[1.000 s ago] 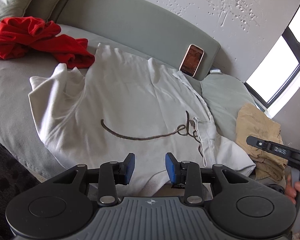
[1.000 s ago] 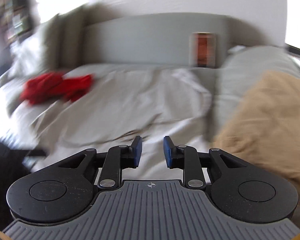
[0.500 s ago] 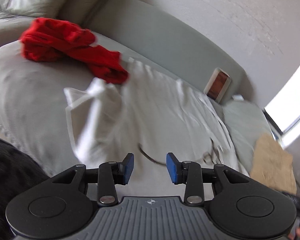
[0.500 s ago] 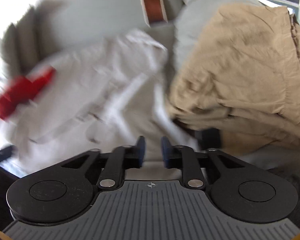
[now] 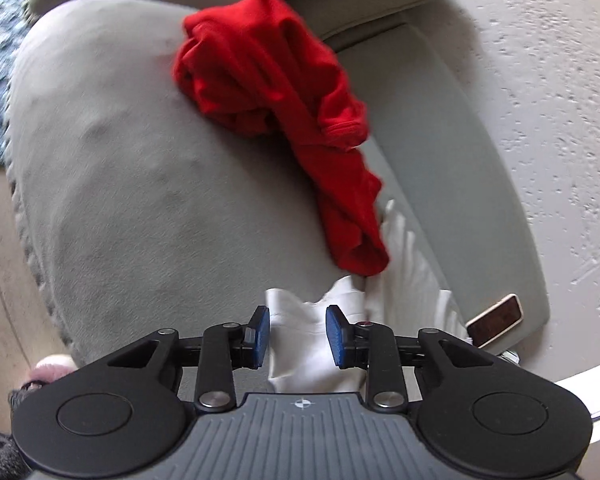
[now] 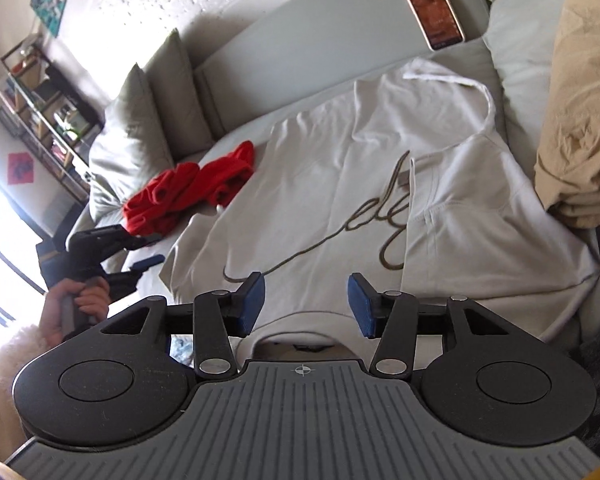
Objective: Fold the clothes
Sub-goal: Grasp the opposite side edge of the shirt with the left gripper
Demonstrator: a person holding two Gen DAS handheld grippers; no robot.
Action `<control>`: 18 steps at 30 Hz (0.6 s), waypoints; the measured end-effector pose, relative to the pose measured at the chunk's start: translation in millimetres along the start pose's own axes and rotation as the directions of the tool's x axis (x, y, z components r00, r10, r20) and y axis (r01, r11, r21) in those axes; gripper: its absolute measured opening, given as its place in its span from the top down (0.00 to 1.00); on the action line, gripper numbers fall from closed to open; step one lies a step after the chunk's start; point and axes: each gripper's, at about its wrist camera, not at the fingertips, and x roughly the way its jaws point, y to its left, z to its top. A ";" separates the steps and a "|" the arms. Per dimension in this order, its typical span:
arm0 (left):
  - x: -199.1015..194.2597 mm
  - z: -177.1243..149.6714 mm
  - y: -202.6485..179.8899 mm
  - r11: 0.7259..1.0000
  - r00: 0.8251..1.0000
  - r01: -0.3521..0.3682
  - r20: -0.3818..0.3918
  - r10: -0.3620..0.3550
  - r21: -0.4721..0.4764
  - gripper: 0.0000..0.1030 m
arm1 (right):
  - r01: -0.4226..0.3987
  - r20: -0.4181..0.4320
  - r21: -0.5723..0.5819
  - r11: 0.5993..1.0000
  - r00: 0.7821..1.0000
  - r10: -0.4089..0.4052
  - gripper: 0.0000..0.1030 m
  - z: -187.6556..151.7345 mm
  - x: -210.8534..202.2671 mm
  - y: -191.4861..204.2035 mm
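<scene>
A white shirt (image 6: 340,184) with dark cursive lettering lies spread on the grey sofa (image 6: 284,32), its right side folded in over the body. In the left wrist view the shirt's loose sleeve (image 5: 300,344) lies between the blue pads (image 5: 260,332) of my left gripper (image 5: 296,334); the jaws are closing and a little gap still shows beside the cloth. The right wrist view shows that left gripper (image 6: 148,250) at the shirt's left edge, held by a hand (image 6: 76,300). My right gripper (image 6: 306,304) hovers over the shirt's near edge, jaws opening, nothing clamped.
A crumpled red garment (image 5: 284,112) (image 6: 188,192) lies just beyond the sleeve. A stack of tan clothes (image 6: 580,120) sits right of the shirt. A phone (image 6: 434,8) (image 5: 496,320) leans on the sofa back. Cushions (image 6: 140,120) and a shelf (image 6: 40,92) stand at the left.
The left gripper swung left and down from the shirt's front to its sleeve, rolling as it went, and its jaws narrowed. The right gripper's jaws widened and it turned from the tan pile to the shirt's near edge.
</scene>
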 end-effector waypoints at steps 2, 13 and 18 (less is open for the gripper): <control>1.9 -1.6 -2.8 1.000 1.000 -0.016 -0.001 0.016 0.011 0.67 | 0.003 0.001 0.010 1.000 1.000 -0.003 0.49 0.0 0.2 -0.5; 30.7 2.7 2.5 0.996 0.996 -0.071 -0.045 0.073 0.054 0.80 | 0.022 -0.026 -0.002 1.000 0.999 -0.022 0.49 -1.8 10.1 6.0; 20.1 -5.3 -6.9 0.984 0.994 -0.110 0.028 0.108 0.143 0.96 | 0.013 -0.012 0.008 1.000 1.000 -0.012 0.49 -4.1 2.6 6.1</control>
